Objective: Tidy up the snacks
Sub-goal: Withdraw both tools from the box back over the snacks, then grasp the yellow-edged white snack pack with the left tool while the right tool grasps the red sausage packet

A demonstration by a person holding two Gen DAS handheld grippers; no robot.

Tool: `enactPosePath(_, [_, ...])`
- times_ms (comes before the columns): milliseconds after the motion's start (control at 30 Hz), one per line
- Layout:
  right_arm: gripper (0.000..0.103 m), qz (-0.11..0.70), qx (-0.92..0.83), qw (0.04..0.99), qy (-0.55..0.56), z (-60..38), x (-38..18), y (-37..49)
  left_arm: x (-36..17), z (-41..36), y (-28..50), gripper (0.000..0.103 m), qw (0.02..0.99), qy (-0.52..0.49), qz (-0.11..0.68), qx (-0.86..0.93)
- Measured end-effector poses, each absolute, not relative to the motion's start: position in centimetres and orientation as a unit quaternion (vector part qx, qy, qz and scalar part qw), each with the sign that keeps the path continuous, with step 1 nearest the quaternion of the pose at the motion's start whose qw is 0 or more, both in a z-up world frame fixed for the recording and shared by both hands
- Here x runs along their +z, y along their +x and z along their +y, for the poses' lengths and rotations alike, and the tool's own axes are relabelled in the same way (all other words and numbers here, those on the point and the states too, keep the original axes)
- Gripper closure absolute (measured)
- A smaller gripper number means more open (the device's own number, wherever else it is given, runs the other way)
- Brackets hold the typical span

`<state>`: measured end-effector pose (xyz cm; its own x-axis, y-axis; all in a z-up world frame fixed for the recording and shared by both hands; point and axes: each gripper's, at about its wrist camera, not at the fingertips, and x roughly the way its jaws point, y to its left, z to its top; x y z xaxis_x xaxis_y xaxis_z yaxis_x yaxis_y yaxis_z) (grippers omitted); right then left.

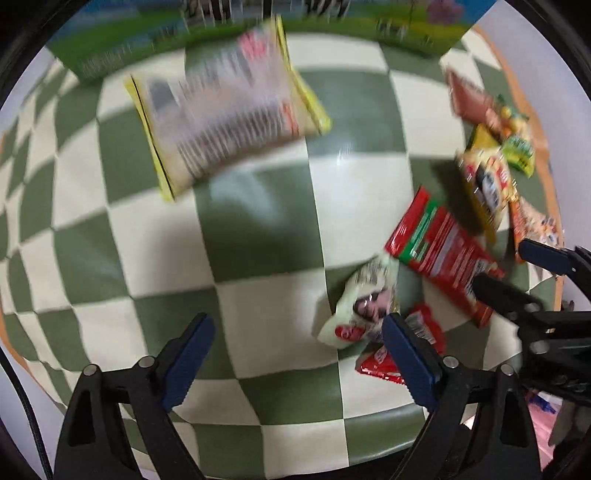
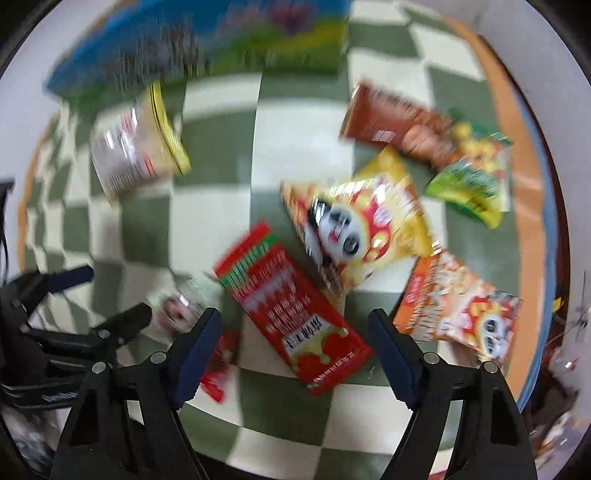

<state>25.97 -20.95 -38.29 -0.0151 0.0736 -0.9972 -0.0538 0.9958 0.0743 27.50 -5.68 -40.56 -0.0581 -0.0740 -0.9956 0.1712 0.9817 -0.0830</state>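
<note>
Snack packs lie on a green-and-white checked table. My left gripper [image 1: 297, 334] is open and empty above the cloth; a pale green pack [image 1: 360, 304] and a small red wrapper [image 1: 424, 325] lie by its right finger. My right gripper [image 2: 295, 332] is open, with a red box [image 2: 291, 306] lying between its fingers, below them. A yellow panda bag [image 2: 354, 229], an orange bag [image 2: 458, 314], a brown pack [image 2: 399, 122] and a green bag [image 2: 472, 184] lie beyond. A yellow-edged white bag [image 1: 225, 110] lies far left. Both views are blurred.
A box printed with grass and sky [image 1: 258, 26] stands at the table's far edge; it also shows in the right wrist view [image 2: 207, 40]. The table's orange rim [image 2: 532, 206] runs along the right. The right gripper shows in the left wrist view [image 1: 517, 273].
</note>
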Motion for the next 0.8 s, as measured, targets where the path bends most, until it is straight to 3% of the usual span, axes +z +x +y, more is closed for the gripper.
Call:
enactPosePath(300, [0.023,0.728,0.057,0.682,-0.044,-20.1,-43.6,25.6,-38.2,-4.9,27.1,0.011,0.718,0.067,0.689,-0.070])
enactPosePath(333, [0.030,0.725,0.052,0.686,-0.038,-20.1,-43.5,25.5,-37.5,-5.2,27.4,0.011,0.731,0.094,0.673,-0.069])
enactPosePath(467, [0.034,0.725,0.011,0.688,0.035,-21.4,-43.2,25.1,-35.5,-6.9,28.5,0.011,0.765,0.226,0.599,-0.072])
enactPosePath(633, [0.036,0.723,-0.008,0.684,0.102,-23.1,-43.1,25.1,-36.5,-10.3,29.6,0.011,0.746,0.409,0.517,-0.096])
enactPosePath(800, [0.036,0.726,-0.008,0.679,0.114,-23.8,-42.8,25.4,-39.0,-12.2,30.2,0.011,0.697,0.513,0.486,-0.121])
